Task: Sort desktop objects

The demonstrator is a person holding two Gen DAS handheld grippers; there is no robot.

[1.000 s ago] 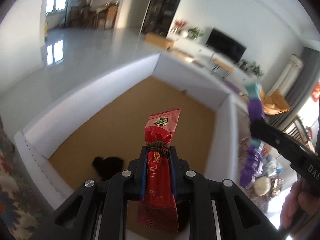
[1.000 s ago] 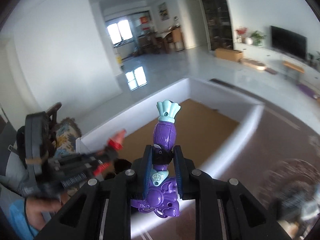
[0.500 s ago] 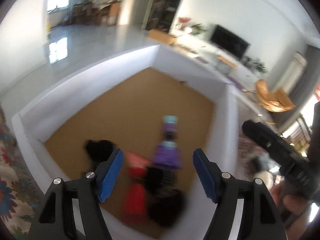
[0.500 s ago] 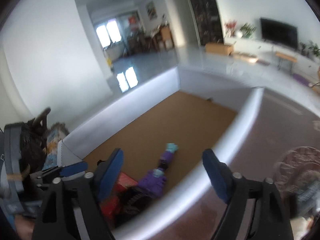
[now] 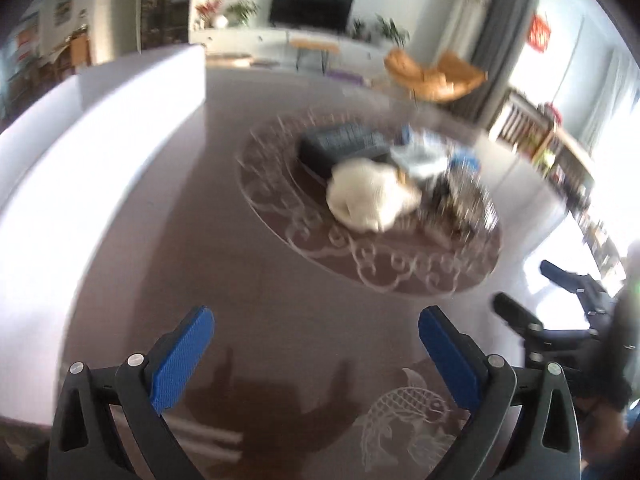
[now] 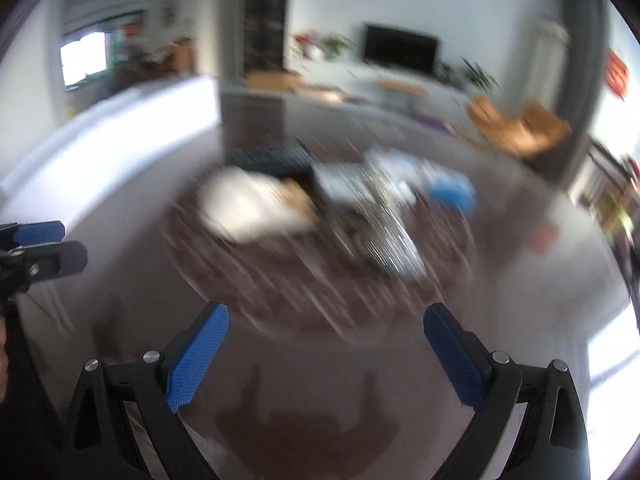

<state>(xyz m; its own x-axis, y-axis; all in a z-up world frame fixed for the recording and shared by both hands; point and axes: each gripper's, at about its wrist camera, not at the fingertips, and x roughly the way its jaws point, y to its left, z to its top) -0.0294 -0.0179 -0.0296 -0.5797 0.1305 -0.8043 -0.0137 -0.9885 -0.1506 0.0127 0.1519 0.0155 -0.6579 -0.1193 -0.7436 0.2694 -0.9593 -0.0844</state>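
Note:
Both grippers are open and empty above the brown table. My left gripper (image 5: 316, 326) faces a blurred pile of desktop objects: a white soft lump (image 5: 370, 196), a dark blue flat item (image 5: 340, 146) and shiny packets (image 5: 460, 196). My right gripper (image 6: 326, 322) faces the same pile, with the white lump (image 6: 248, 208), silver packets (image 6: 384, 216) and a blue item (image 6: 452, 192). The right gripper shows at the right edge of the left wrist view (image 5: 520, 320); the left gripper shows at the left edge of the right wrist view (image 6: 40, 240). The red packet and purple toy are out of view.
A white box wall (image 5: 80, 152) runs along the left; it also shows in the right wrist view (image 6: 120, 128). The pile lies on an oval patterned mat (image 5: 360, 248). A fish motif (image 5: 404, 412) marks the table near me. An orange chair (image 5: 436, 76) stands behind.
Both grippers opened and dropped the red packet and the purple toy into the box, then swung right, away from the box, towards the pile on the mat.

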